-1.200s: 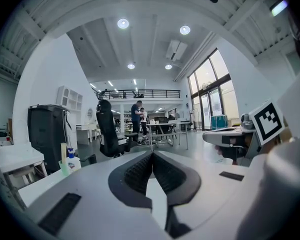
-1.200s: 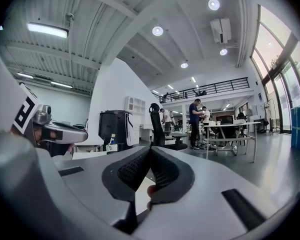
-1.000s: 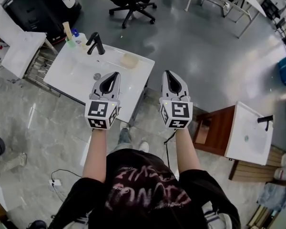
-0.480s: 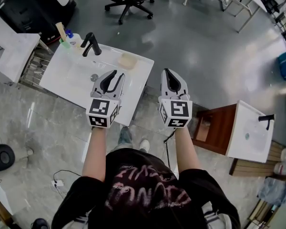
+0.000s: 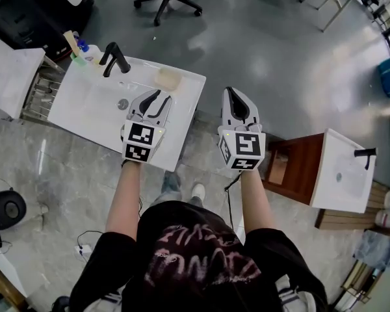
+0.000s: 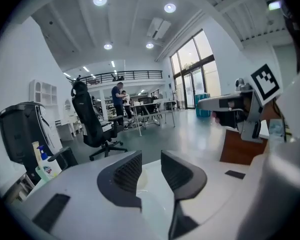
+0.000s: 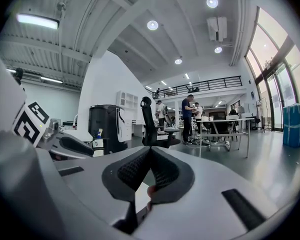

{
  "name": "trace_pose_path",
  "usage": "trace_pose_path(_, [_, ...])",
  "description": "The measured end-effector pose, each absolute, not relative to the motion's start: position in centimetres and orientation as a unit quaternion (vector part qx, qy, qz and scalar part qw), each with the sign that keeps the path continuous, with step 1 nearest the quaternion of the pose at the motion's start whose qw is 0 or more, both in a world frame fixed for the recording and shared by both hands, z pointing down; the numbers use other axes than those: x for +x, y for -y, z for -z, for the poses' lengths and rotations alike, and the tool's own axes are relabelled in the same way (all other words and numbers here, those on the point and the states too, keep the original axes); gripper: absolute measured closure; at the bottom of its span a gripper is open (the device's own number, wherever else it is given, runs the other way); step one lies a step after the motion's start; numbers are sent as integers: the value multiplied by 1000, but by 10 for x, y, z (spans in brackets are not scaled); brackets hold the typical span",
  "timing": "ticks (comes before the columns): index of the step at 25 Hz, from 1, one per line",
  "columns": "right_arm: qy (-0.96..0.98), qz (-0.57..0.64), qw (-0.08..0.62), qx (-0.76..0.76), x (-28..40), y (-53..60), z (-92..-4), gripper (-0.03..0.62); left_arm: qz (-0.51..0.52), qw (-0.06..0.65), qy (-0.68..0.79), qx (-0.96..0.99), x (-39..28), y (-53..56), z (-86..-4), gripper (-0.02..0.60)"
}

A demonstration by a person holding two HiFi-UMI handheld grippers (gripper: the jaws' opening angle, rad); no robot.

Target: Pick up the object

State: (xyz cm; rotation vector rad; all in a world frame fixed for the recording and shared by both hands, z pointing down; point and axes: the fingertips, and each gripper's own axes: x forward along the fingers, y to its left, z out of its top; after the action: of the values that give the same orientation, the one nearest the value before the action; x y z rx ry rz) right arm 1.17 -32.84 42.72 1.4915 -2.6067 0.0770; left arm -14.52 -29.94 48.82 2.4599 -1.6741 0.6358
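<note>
As two hand-held grippers [image 5: 162, 96] [image 5: 231, 93] hover, soap [image 5: 168, 78] — one

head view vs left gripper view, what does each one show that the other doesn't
Only the head view shows the person's dark shirt and bare arms from above, and the whole white sink with its drain. Only the left gripper view shows the ceiling lights, the tall windows and people standing by far tables. Both show the left gripper with jaws apart and nothing between them, the right gripper and the black office chair.
</note>
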Motion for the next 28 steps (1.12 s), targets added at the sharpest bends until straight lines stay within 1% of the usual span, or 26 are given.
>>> trace_pose_path(9, [858,-30,73,507,9,349,-437,579,-294,61,487,820,-142,345,-559,453])
trace_pose_path(16, [846,-41,84,525,23,370,-451,579,-359,102,434,820,-137,383,-623,453])
trace_pose_path(28, [825,-63,107,552,53,390,-483,579,-428,149,380,806,-134,413,-679,437])
